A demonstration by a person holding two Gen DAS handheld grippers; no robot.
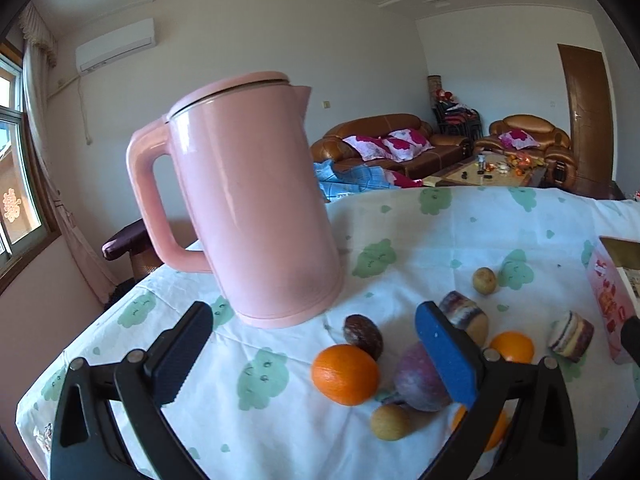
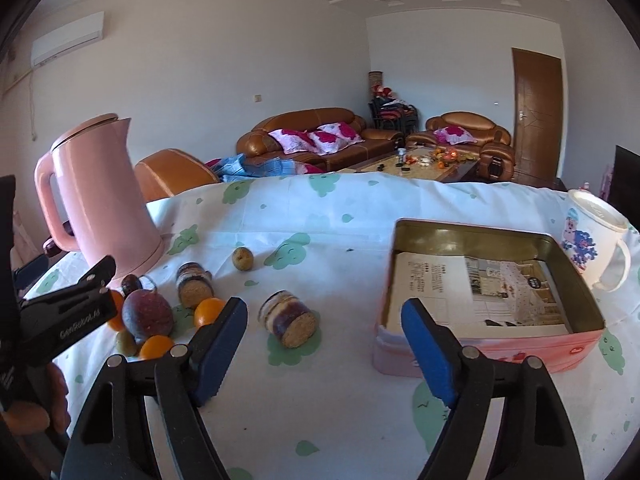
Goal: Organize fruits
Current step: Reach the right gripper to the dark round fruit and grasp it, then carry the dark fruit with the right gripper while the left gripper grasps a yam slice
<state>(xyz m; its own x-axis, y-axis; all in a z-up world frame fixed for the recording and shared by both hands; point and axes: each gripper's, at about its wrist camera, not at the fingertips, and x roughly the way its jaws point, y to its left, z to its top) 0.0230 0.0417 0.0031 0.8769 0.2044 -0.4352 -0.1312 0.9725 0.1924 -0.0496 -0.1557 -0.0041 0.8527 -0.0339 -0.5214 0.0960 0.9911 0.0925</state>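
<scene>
Hovering left gripper (image 1: 314, 344), fingers wide and empty; orange (image 1: 345, 374) sits at 5 o'clock, nearer than right gripper (image 2: 324, 334), also wide, empty.

Bright daylight from window (image 1: 16, 168) at left; soft glare streak on pink kettle (image 1: 248, 208). Faint shadows under fruit. Heavy fisheye bending, dark vignette in corners. Far sofa (image 2: 316, 136) soft, slight blur overall.

Bare tablecloth (image 2: 320, 236) between kettle (image 2: 104, 200) and tin (image 2: 492, 344).
</scene>
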